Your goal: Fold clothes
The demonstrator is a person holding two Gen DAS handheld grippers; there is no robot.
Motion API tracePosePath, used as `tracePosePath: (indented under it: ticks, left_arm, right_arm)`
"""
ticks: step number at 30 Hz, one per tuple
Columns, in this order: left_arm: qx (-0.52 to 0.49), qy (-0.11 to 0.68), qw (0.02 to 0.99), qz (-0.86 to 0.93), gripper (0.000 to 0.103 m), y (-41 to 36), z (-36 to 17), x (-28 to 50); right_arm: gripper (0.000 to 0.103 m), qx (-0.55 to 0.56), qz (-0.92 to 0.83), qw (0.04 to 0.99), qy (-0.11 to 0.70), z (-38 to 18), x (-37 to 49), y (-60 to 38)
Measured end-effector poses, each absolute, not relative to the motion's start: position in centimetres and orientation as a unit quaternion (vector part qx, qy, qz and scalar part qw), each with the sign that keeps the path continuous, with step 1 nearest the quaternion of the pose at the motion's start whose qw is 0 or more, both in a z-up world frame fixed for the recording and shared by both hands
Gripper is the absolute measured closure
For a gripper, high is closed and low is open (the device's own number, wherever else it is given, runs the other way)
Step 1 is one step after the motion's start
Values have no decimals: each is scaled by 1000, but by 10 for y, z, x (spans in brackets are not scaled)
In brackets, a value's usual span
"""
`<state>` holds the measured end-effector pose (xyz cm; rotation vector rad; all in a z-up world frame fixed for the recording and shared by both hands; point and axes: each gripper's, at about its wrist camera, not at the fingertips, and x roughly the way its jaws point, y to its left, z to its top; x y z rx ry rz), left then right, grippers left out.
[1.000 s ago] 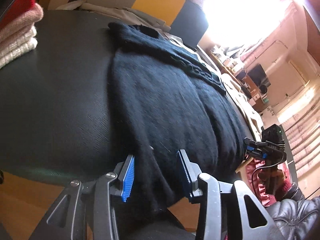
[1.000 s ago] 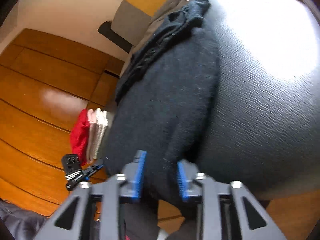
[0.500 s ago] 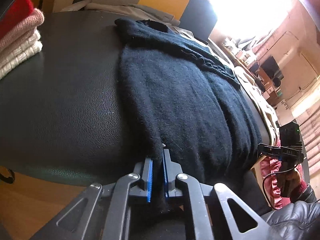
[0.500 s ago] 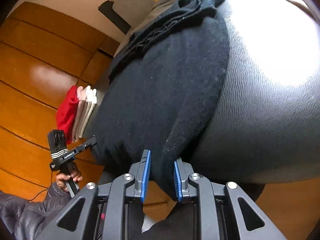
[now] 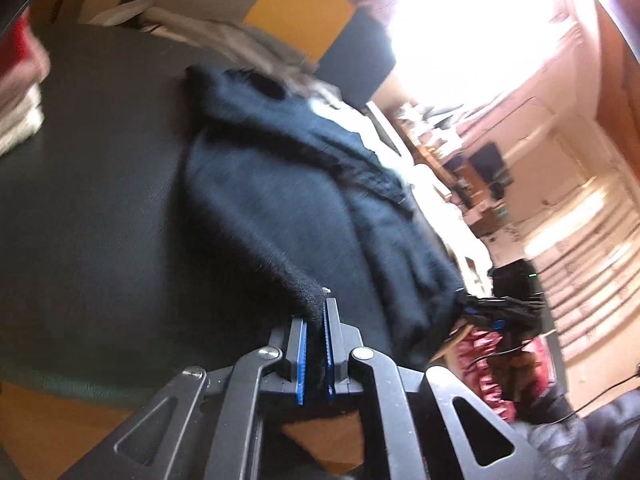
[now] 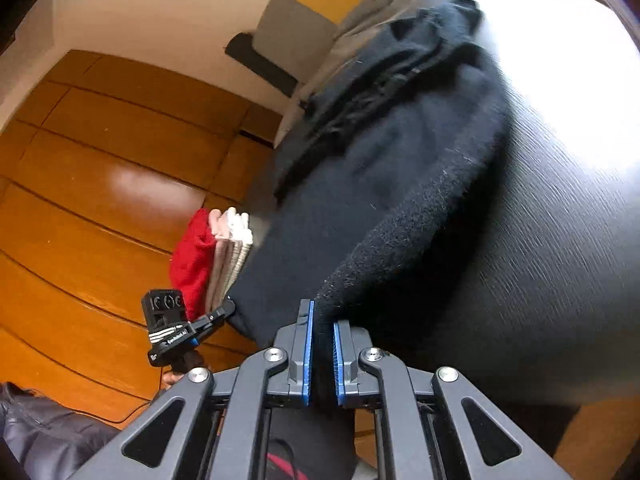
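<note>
A black knit sweater (image 5: 288, 208) lies on a black leather surface (image 5: 92, 200). My left gripper (image 5: 314, 320) is shut on the sweater's near hem corner and holds it lifted off the surface. In the right wrist view the sweater (image 6: 380, 184) stretches away from me, and my right gripper (image 6: 320, 320) is shut on its other near hem corner, also raised. Each gripper shows in the other's view: the right one (image 5: 500, 312) at the sweater's far side, the left one (image 6: 176, 332) at the left.
A stack of folded red, pink and white clothes (image 6: 216, 256) sits at the surface's far end, also at the left wrist view's edge (image 5: 20, 104). Grey cloth (image 5: 260, 44) and cushions (image 6: 296, 36) lie beyond the sweater. Wooden floor (image 6: 100, 160) surrounds the surface.
Both grippers closed on the sweater's near hem, then lifted it off the surface and carried it forward over the sweater's body. The hem hung over the front edge before.
</note>
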<state>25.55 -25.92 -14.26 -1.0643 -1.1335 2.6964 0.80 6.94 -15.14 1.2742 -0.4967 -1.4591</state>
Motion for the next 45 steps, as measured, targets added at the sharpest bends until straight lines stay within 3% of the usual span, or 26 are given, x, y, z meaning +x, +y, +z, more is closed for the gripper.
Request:
tracePosePath:
  ticks: [12,15,20,23,31,34,35,37,45]
  left_arm:
    - [-246,-393,44,885,98,-342,-92,168]
    - [-246,-399,22,883,98,-370,-96,128]
    - [-321,-446,-33,835,98,-412,-157,64]
    - [-343,-447,-33,825,98,-407,-183,63]
    - [-354,-450,-22,820,97,-357,-181,137]
    - [-349,-440,-28,827,96,-347,-169,151]
    - [-346,-436,-29,830,89,-345,-164,154]
    - [-330,-442,-24,833,81,-344,-156,160]
    - [-336,-423,-34,841,74,-329,-152,191]
  right_arm:
    - [94,500,-627,533,-271,-120,-76,26]
    - [94,503,-640,512,-274,-122,-113,13]
    - [92,539,-654,450,-282,-156,-177,-6]
    - [98,565,-654,429,-261,-179,-186,-10]
    - [99,567,-649,444,-246,-182,-135,41]
    - [87,560,-648,448,-256,-176,-123,53]
    - [73,555,-648,453,-259,-171,-118,57]
    - [55,540,-642,471,-274,-160,-106,61]
    - [53,550,-615,502,-257,-164,-59,52]
